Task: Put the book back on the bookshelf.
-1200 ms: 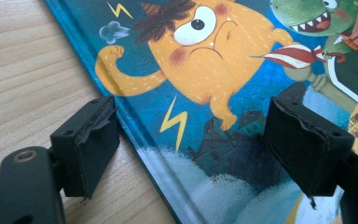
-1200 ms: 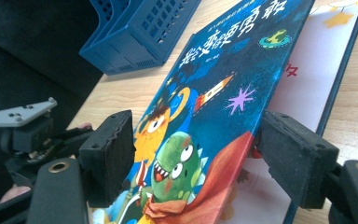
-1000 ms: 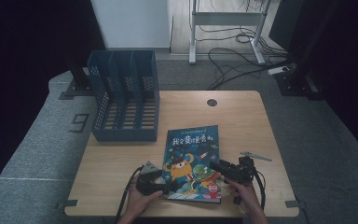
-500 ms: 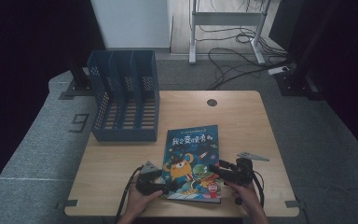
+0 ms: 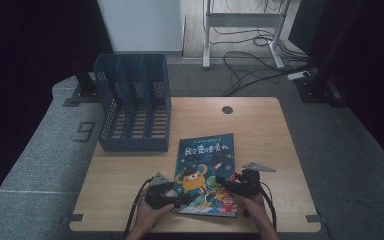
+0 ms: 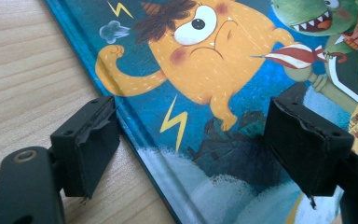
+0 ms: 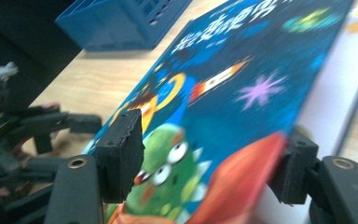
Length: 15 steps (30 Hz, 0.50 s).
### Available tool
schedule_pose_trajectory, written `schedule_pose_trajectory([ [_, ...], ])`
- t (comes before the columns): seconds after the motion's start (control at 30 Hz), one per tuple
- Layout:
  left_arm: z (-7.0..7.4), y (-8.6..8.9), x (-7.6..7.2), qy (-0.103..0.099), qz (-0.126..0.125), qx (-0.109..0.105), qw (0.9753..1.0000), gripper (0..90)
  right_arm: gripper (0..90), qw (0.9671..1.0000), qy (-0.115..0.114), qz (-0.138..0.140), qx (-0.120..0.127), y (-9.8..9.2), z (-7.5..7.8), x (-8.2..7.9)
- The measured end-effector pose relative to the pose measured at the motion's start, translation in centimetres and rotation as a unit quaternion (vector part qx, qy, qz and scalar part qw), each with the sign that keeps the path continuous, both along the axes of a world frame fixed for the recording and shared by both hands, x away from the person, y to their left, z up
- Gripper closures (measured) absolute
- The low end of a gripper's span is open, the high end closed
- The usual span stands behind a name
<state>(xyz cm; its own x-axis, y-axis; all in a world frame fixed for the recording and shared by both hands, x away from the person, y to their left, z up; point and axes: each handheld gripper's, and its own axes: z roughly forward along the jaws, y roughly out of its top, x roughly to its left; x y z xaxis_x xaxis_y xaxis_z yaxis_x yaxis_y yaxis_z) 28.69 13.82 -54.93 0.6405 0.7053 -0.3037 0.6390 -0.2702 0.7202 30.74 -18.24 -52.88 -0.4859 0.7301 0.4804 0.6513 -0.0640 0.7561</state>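
At the tabletop's near edge, the left gripper (image 5: 176,200) stands agape astride the picture book (image 5: 206,170)'s left edge. Its glossy blue cover shows an orange monster, green dinosaur, rocket. The right gripper (image 5: 226,181), jaws spread, has the cover lifted between them.

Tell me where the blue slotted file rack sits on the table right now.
In the high view, the blue slotted plastic file rack stands at the wooden table's far left corner, just beyond the blue picture book, away from both grippers.
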Motion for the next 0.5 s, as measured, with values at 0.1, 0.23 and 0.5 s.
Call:
schedule_pose_trajectory([
  [0.1, 0.0, 0.0, 0.0, 0.000, -0.001, 0.002, 1.0000, 17.8, 35.7, 0.9999, -0.004, -0.007, 0.007, -0.5, -0.1, 0.5],
  [0.23, 0.0, 0.0, 0.0, -0.001, -0.001, 0.003, 1.0000, 17.9, 37.0, 0.9999, -0.005, -0.010, 0.008, -0.6, -0.2, 1.1],
  [0.5, 0.0, 0.1, 0.0, 0.000, -0.004, -0.001, 1.0000, 18.1, 40.3, 0.9999, -0.005, -0.012, -0.007, -0.3, 0.0, 2.7],
])
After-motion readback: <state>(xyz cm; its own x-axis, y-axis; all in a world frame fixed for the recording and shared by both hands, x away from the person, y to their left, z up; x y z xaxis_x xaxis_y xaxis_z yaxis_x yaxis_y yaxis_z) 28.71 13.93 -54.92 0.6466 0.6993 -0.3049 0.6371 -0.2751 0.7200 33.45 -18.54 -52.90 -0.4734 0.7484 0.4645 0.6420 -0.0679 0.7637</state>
